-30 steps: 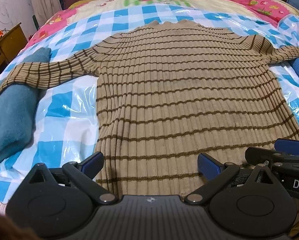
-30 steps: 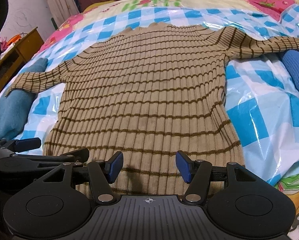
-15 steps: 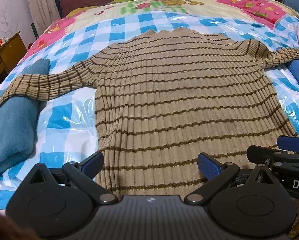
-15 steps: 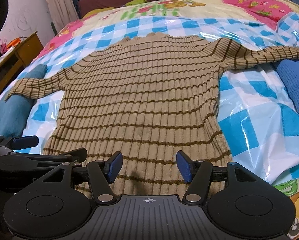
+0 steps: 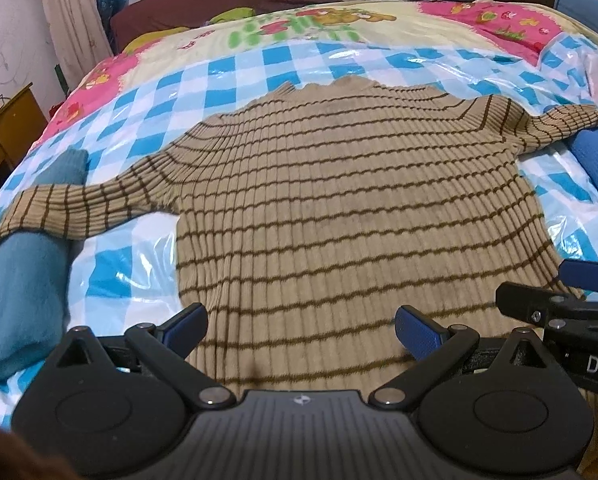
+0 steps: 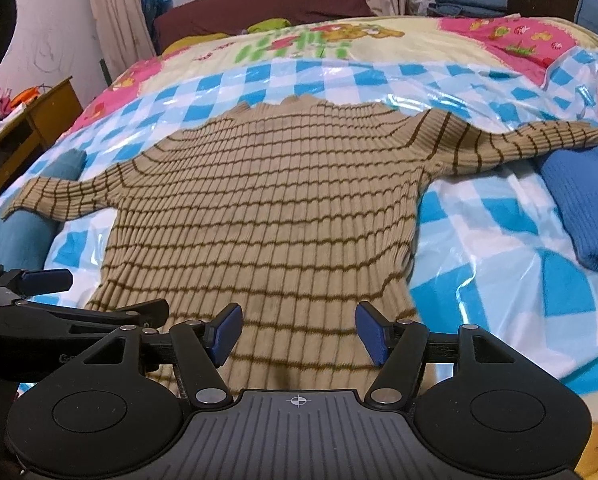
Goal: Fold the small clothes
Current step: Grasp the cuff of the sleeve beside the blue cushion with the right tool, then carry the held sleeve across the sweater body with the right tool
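Retreat marked the last second: both tongs, left (image 5: 301, 326) and right (image 6: 298, 334), spread and empty, had drawn back from the tan ribbed brown-striped sweater (image 5: 339, 208), which lay flat toward twelve o'clock on the checked bed (image 5: 251, 60), unfolded; folding looked about to start.

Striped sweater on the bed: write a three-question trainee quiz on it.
1. True or false: the striped sweater lies spread flat, unfolded.
2. What does its sleeve on the right rest on? A) a blue garment B) a pillow C) a wooden table
3. Fill in: both the left tongs and the right tongs are ____ above the hem.

Key: 1 true. 2 A, the blue garment. 3 open.
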The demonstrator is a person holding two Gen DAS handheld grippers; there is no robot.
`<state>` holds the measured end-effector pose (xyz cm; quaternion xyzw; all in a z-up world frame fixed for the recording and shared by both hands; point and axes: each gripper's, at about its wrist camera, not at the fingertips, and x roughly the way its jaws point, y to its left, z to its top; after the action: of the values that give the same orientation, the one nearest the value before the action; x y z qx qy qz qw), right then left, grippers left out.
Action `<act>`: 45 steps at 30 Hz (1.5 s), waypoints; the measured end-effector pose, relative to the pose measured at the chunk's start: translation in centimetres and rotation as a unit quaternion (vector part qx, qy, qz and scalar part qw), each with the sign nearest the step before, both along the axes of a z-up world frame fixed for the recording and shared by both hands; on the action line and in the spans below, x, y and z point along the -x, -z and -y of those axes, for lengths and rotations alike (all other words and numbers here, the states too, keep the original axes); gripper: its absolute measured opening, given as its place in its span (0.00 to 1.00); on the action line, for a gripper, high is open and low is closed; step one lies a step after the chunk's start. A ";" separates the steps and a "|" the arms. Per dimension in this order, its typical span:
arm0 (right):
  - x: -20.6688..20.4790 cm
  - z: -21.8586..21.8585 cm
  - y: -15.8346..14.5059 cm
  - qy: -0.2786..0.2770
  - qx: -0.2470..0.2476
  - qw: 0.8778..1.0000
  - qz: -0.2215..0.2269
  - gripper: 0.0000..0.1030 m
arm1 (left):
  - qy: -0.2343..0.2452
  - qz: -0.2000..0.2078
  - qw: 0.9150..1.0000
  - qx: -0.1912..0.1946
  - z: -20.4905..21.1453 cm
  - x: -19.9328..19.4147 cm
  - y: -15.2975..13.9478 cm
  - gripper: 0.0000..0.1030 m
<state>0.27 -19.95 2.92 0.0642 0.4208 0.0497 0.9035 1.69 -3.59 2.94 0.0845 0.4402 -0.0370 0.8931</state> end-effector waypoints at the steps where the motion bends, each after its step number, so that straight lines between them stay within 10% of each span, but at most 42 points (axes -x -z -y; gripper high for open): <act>1: -0.2 0.2 -0.1 0.002 0.001 1.000 0.002 0.61 | 0.002 0.000 1.000 -0.001 0.2 -0.2 0.0 1.00; 18: -4.8 11.4 -1.5 0.124 -0.020 0.990 0.056 0.61 | 0.053 0.021 0.998 0.006 6.6 -5.1 -1.7 1.00; 39: -16.3 34.6 4.6 0.363 -0.178 0.912 0.071 0.52 | 0.090 0.038 0.995 0.035 16.2 -12.4 -1.0 1.00; 45: -17.1 36.1 6.5 0.379 -0.244 0.889 0.080 0.20 | 0.089 0.032 0.995 0.034 16.0 -11.8 -0.8 1.00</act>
<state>17.37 -56.08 -3.62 0.4332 0.2652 -0.1902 0.8401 13.46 -19.59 3.77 0.0937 0.4003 -0.1282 0.9025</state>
